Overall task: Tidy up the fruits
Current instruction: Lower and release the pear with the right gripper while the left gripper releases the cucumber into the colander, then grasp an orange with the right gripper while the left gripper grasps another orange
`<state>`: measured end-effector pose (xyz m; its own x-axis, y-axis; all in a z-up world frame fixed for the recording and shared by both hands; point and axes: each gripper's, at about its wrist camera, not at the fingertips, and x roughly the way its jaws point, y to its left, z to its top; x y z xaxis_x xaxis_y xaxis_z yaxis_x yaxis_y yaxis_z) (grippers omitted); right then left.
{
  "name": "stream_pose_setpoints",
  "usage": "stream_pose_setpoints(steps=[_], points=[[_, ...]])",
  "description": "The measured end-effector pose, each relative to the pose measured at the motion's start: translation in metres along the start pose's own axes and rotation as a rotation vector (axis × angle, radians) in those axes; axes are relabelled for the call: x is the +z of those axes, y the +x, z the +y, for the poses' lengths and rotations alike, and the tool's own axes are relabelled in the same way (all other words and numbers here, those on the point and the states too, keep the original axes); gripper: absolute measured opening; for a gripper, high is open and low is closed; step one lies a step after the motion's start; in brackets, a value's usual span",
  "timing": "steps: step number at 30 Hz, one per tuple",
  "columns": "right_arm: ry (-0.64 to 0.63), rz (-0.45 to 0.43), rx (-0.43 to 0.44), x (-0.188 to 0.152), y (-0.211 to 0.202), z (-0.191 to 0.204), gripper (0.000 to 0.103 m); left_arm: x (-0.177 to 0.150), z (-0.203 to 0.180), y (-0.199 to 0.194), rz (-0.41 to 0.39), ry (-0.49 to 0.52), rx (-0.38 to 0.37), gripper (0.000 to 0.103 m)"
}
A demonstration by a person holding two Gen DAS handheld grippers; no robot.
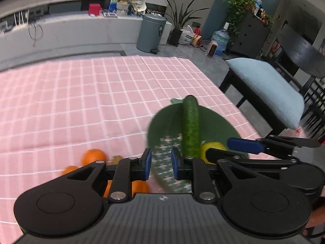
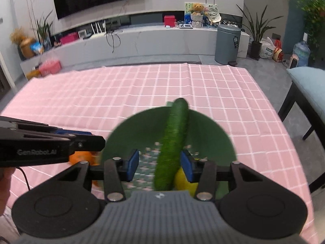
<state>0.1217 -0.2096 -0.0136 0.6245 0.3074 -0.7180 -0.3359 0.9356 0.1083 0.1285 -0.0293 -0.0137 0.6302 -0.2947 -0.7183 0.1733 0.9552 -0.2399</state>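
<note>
On the desk [image 2: 142, 85], oranges [image 1: 93, 156] lie left of my left tongs [image 1: 161, 163], clenched on the rim of the green plate [image 1: 215, 126]. The cucumber [image 2: 172, 142] lies on that plate between my released right tongs [image 2: 160, 167], untouched by either pad, a lemon [image 2: 184, 181] beside it. Both tongs point steeply downward.

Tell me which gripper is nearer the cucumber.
Right. The right gripper straddles the cucumber; the left gripper sits just beside its near end, shut on the bowl rim.

Pink checked tablecloth [image 2: 142, 93], green plate [image 2: 209, 134] (cucumber aboard), oranges [image 1: 93, 156]
</note>
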Motion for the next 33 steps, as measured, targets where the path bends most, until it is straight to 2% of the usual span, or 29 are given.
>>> stream_pose_setpoints(steps=[3, 7, 15, 19, 22, 29, 33], points=[[0.047, -0.009, 0.025, -0.006, -0.007, 0.014, 0.043, -0.005, 0.007, -0.013, -0.005, 0.035, 0.041, 0.024], [0.097, -0.008, 0.063, -0.015, -0.011, 0.033, 0.043, -0.015, 0.025, -0.026, 0.004, 0.026, 0.063, 0.025], [0.098, 0.015, 0.106, -0.038, -0.006, 0.073, 0.044, -0.037, 0.049, -0.042, -0.028, 0.051, 0.141, 0.051], [0.068, 0.037, 0.085, -0.05, 0.001, 0.091, 0.044, -0.045, 0.063, -0.043, 0.001, 0.023, 0.116, 0.061], [0.059, 0.046, 0.06, -0.057, 0.009, 0.1, 0.044, -0.05, 0.076, -0.041, 0.022, -0.024, 0.095, 0.061], [0.068, 0.079, 0.045, -0.061, 0.033, 0.109, 0.044, -0.062, 0.108, -0.031, 0.014, -0.147, 0.036, 0.061], [0.055, 0.071, 0.01, -0.061, 0.042, 0.117, 0.044, -0.062, 0.114, -0.024, -0.003, -0.155, 0.05, 0.059]])
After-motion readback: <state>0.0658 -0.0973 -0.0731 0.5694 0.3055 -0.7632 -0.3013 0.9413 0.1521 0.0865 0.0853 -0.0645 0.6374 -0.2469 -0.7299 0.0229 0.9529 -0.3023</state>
